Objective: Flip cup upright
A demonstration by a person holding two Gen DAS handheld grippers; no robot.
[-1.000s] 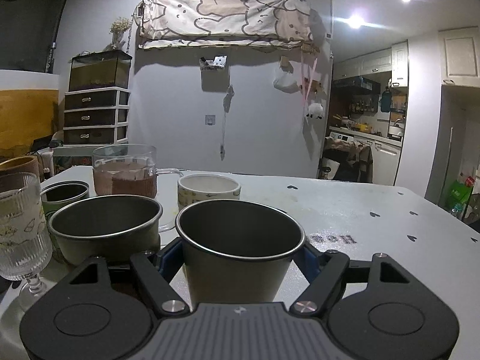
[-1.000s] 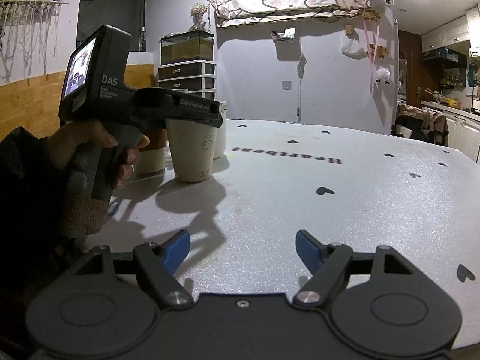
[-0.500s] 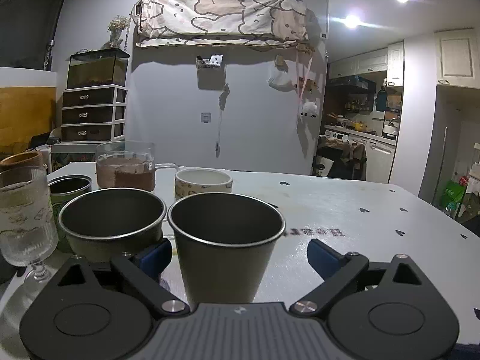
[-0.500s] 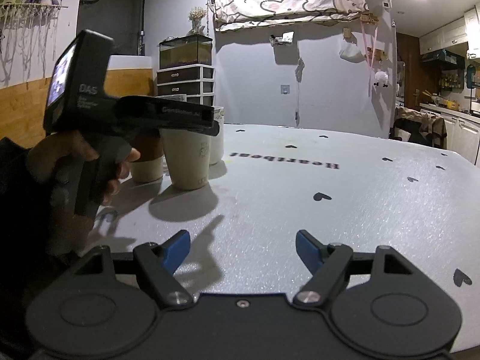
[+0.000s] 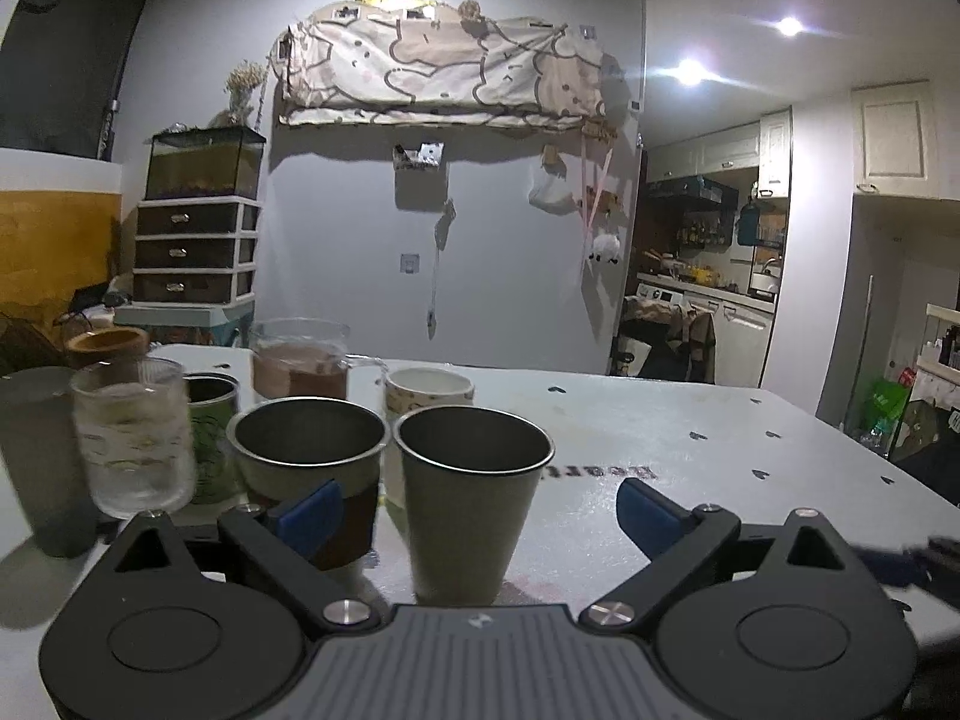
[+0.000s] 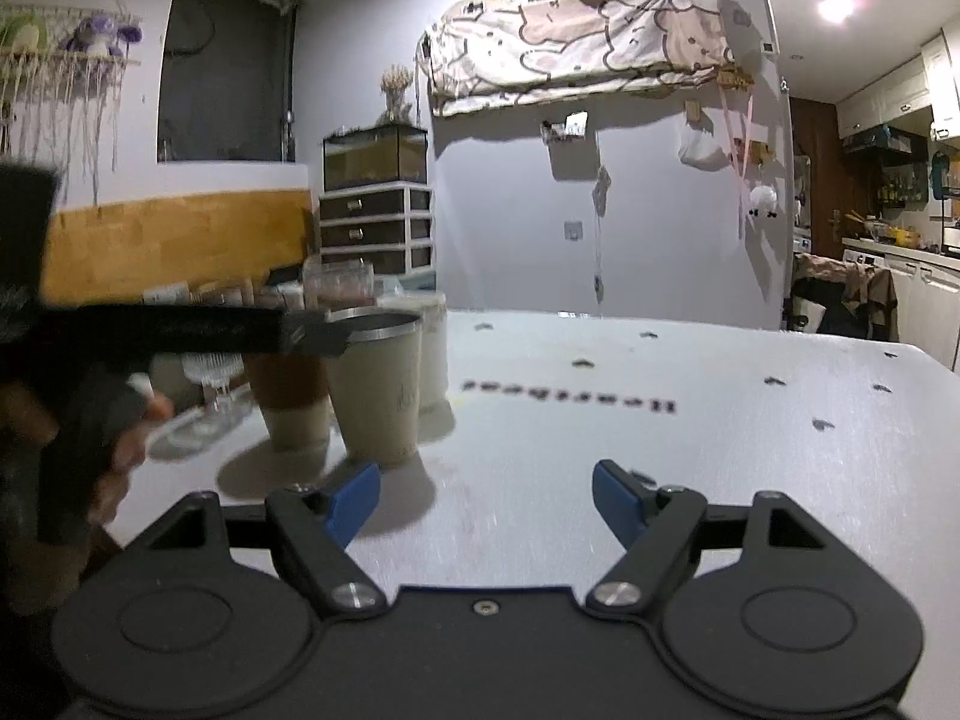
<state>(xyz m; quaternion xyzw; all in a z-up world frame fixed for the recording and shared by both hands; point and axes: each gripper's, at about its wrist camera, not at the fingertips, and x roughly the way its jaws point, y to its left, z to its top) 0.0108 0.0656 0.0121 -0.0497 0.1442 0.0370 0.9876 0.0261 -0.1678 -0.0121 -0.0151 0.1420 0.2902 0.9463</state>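
A beige metal-rimmed cup [image 5: 471, 504] stands upright on the white table [image 5: 690, 456], mouth up. My left gripper [image 5: 474, 510] is open; the cup stands free between its blue fingertips, nearer the left one. The same cup [image 6: 378, 387] shows in the right wrist view at the left, with the hand-held left gripper body [image 6: 150, 336] behind it. My right gripper [image 6: 486, 495] is open and empty over bare table, to the right of the cup.
Left of the cup stand a second beige cup with a brown sleeve [image 5: 309, 456], a ribbed stemmed glass [image 5: 135, 438], a green cup [image 5: 210, 432], a glass mug of brown liquid [image 5: 300, 363], a white cup [image 5: 429, 390] and a grey tumbler [image 5: 36, 456].
My left gripper has opened, let go of the upright cup and drawn back from it. My right gripper has shifted a little; the view is blurred.
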